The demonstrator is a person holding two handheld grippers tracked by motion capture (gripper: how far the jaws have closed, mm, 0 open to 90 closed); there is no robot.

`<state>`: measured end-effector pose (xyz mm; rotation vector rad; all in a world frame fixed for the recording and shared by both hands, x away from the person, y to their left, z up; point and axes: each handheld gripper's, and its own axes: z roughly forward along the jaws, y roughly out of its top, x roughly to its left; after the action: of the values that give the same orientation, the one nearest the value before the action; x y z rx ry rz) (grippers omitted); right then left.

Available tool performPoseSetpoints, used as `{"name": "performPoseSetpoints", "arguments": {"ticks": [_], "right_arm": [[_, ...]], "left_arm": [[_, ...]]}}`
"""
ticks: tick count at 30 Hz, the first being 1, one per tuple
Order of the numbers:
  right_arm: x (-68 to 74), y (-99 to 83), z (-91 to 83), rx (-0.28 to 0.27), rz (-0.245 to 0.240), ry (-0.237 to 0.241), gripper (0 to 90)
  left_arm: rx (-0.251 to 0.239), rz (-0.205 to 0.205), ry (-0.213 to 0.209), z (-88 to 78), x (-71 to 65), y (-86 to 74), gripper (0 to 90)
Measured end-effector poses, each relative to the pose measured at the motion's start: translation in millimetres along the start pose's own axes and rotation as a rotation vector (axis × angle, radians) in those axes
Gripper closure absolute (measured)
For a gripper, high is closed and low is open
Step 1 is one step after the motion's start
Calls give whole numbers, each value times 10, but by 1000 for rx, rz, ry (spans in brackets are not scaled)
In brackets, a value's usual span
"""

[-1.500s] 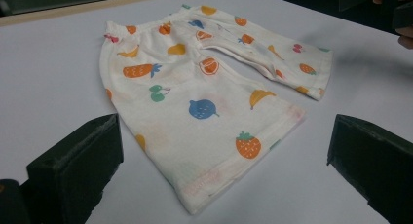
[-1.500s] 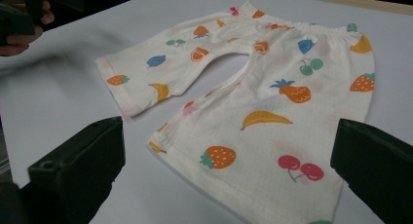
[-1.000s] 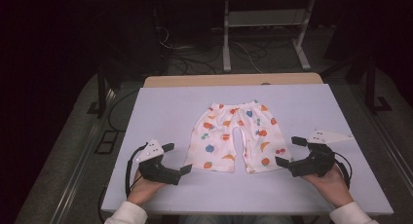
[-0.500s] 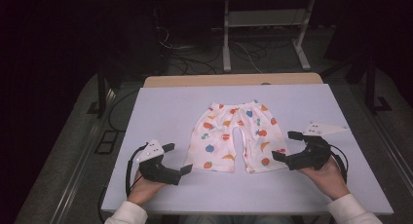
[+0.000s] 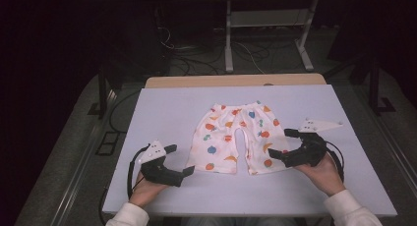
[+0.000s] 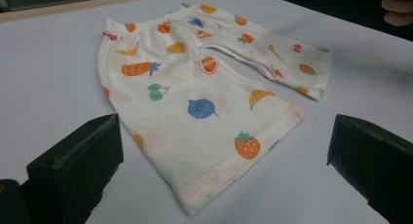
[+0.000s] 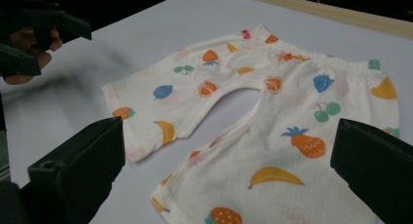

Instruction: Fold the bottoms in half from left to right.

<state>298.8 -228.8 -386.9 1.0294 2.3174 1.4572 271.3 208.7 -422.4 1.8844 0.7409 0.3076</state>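
The right tool (image 5: 289, 144) has edged in to the shorts (image 5: 236, 137), the left tool (image 5: 178, 159) barely moved (both spread, gripping nothing): a grab looks near

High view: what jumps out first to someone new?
The fruit-print shorts, laid flat in the middle of the pale table with the waistband on the far side and both legs toward the person. Next, the two black tools flanking the leg hems: the left hand-held gripper and the right hand-held gripper, both with jaws open, each just short of a hem.
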Motion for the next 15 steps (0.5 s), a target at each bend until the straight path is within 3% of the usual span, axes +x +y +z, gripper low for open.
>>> {"name": "performPoseSetpoints", "arguments": {"ticks": [15], "right_arm": [[46,257,256,23,-42,16,0]], "left_arm": [[-2,-4,-1,-5,2,0,0]]}}
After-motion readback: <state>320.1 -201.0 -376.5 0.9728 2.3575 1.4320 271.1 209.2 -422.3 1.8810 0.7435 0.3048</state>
